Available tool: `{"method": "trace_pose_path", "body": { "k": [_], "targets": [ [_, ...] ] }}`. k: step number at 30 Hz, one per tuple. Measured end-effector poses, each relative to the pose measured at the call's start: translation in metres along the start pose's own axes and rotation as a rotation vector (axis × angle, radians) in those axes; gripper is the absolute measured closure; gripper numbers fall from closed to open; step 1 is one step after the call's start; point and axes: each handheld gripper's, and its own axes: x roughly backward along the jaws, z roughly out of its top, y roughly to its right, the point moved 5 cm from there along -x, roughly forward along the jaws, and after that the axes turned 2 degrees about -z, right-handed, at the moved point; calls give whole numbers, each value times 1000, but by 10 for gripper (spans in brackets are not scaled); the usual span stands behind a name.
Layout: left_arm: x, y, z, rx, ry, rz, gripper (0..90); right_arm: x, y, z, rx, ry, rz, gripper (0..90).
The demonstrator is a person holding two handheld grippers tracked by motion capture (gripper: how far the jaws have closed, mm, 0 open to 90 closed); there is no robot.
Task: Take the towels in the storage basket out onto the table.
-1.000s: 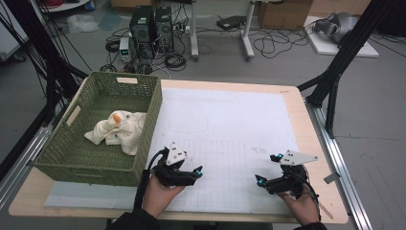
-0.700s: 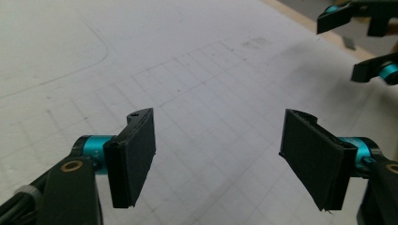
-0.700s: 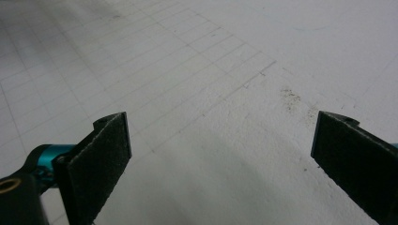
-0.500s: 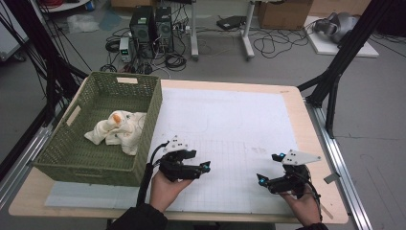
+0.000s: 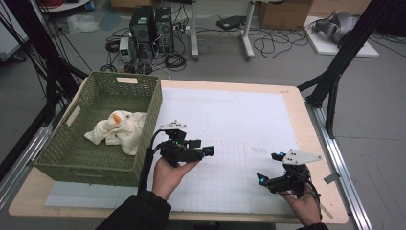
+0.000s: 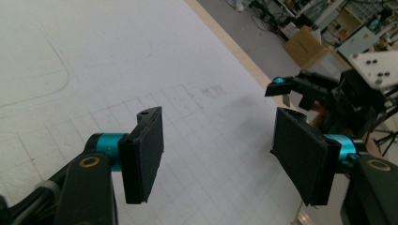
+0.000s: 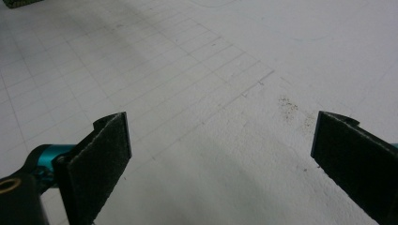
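Note:
My left gripper [image 5: 203,148] is held in a hand above the white gridded mat [image 5: 230,120], just right of the basket, and points to the right. Its jaws stand open and have just been closing a little, with nothing between its pads [image 6: 146,151]. In the left gripper view, my left gripper [image 6: 220,152] looks toward my right gripper [image 6: 305,86]. My right gripper [image 5: 268,167] rests low near the table's front right, open, over bare mat [image 7: 220,93]. A white plush toy with an orange patch [image 5: 117,130] lies inside the green woven basket [image 5: 154,108].
The basket stands at the table's left side. The table's wooden edge [image 5: 306,124] runs along the right. Black frame posts [image 5: 335,72] stand at both sides, and computers [image 5: 151,24] and cables lie on the floor beyond the table.
The left hand has risen and moved right, away from the basket, with its gripper turned to point right. The right hand has stayed put.

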Motion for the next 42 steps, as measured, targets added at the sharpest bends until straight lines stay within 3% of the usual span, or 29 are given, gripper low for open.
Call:
{"method": "trace_pose_path", "body": {
  "k": [5,7,14,24,31,42],
  "targets": [
    [5,1,12,36,12,36,353,1,0,1,1,2,0,42],
    [8,2,17,37,20,42,351,1,0,1,0,5,1,43],
    [19,0,36,101,78,48,357,1,-1,2,8,8,6,43],
    [38,-7,58,159,111,9,370,0,-1,3,13,11,10,42],
    [51,-14,71,215,134,-76,378,0,-1,3,17,14,16,42],
    [82,-30,90,209,126,-111,399,0,-1,3,14,11,17,43]
  ]
}}
